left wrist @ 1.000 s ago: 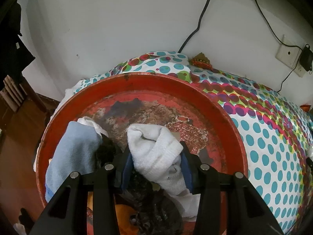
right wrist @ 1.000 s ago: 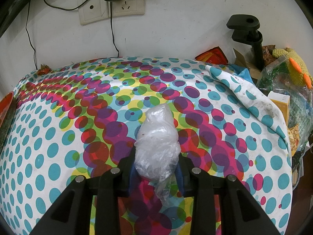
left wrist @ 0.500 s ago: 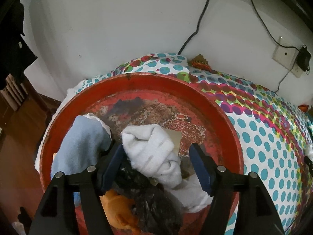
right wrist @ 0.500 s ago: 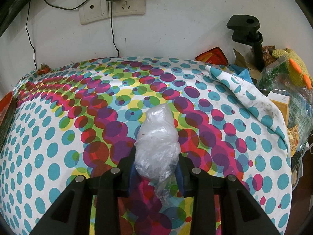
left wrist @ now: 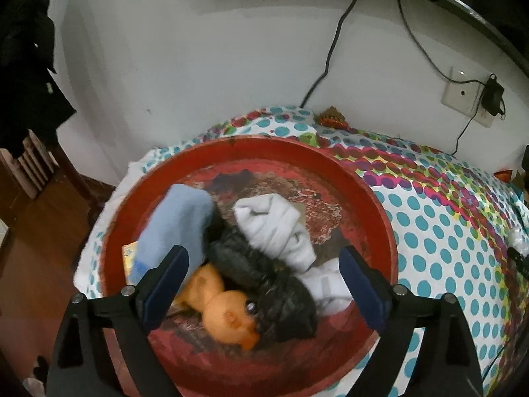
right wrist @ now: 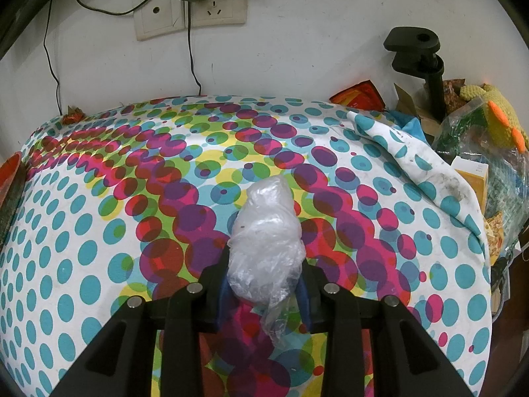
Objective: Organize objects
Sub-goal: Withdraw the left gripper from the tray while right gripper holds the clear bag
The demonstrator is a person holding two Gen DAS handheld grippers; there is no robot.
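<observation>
A round red tray (left wrist: 380, 205) lies on the dotted tablecloth in the left wrist view. In it lie a rolled white sock (left wrist: 274, 225), a light blue cloth (left wrist: 178, 221), a black crumpled bag (left wrist: 264, 281) and an orange doll (left wrist: 224, 311). My left gripper (left wrist: 263, 281) hovers above the tray, its jaws opening wide, with the pads touching nothing. In the right wrist view my right gripper (right wrist: 264, 284) is shut on a crumpled clear plastic bag (right wrist: 266, 241) above the dotted tablecloth (right wrist: 99, 231).
A white wall with sockets (right wrist: 191, 10) and cables runs behind the table. At the right edge stand a black clamp post (right wrist: 426, 66), a yellow knitted toy (right wrist: 496, 109), bags and boxes. A red snack packet (right wrist: 360, 97) lies by the wall. Wooden furniture (left wrist: 39, 198) stands left of the tray.
My left gripper let go of the white sock, opened wide and drew back upward; the sock now lies in the tray and the doll shows. The right gripper has not moved.
</observation>
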